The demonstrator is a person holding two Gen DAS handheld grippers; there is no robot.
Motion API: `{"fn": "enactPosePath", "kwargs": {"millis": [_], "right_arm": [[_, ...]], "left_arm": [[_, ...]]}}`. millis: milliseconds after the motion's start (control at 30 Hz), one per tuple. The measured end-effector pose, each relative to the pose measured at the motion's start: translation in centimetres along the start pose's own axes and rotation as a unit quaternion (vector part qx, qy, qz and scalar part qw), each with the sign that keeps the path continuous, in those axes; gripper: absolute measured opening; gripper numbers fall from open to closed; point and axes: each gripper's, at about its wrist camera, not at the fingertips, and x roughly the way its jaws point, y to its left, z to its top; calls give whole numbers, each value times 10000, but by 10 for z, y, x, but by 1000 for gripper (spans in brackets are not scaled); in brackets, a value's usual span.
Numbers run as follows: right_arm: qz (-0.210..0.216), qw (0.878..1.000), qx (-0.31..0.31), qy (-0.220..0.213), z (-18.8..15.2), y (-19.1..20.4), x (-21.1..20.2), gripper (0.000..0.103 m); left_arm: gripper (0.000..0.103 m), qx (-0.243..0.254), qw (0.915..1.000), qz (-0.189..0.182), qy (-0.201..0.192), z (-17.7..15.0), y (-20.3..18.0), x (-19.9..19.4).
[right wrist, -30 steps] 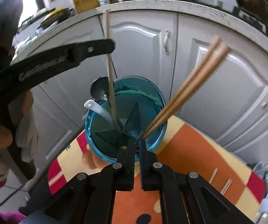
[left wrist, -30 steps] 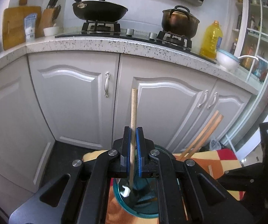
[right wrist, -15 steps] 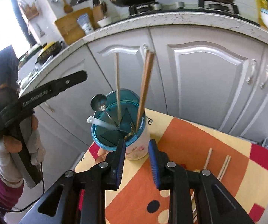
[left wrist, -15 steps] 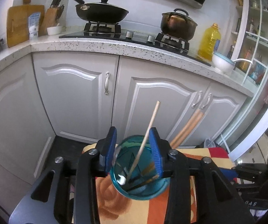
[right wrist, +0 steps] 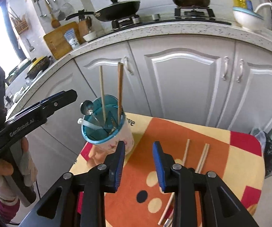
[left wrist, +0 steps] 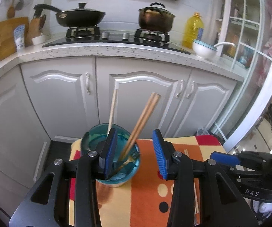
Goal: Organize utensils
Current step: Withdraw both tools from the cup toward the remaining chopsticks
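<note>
With both my left fingers (left wrist: 135, 152) and right fingers (right wrist: 138, 162) spread wide and empty, I judge my right should drop onto the pale wooden chopsticks (right wrist: 203, 157) lying loose on the orange patterned worktop (right wrist: 173, 130), near the teal-rimmed utensil cup (right wrist: 105, 130).

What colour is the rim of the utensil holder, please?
Translucent teal-blue; the utensil holder shows best in the right wrist view.

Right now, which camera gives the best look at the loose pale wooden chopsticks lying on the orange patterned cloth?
The right wrist view: the loose pale wooden chopsticks lie in plain sight on the orange patterned cloth. The left wrist view shows only slivers, mostly hidden behind the open left gripper.
</note>
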Motion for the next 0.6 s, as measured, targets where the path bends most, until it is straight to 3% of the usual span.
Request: {"fn": "enactPosePath", "kwargs": {"millis": [600], "right_arm": [[-523, 9968, 546, -267, -25, -34, -32, 33]], "left_arm": [[38, 259, 9983, -343, 382, -20, -51, 12]]}}
